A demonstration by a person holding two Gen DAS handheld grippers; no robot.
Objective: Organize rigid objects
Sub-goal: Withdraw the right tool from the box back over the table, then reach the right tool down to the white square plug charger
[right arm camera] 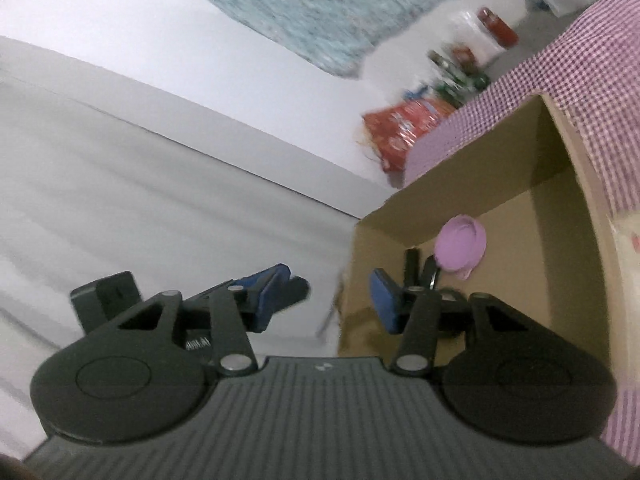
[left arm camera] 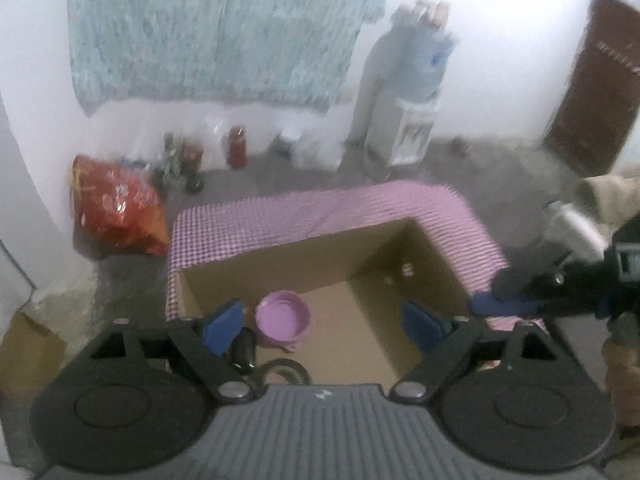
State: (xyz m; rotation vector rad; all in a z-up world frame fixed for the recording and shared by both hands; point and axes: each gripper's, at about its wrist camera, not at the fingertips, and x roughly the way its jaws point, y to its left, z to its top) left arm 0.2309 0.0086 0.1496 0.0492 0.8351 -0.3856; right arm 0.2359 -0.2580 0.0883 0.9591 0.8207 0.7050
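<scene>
Both the left gripper [left arm camera: 324, 322] and right gripper [right arm camera: 330, 298] stand apart and empty above the cardboard box [left arm camera: 360, 240], where the pink cup [left arm camera: 283, 318] lies; likely light, stiff, smooth plastic, best pinched across its rim.

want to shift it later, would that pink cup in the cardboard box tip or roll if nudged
The pink cup looks like rigid plastic, so probably light and easily nudged. It seems to stand upright on the flat floor of the cardboard box, so a high push might tip it; on its round side it would likely roll.
</scene>
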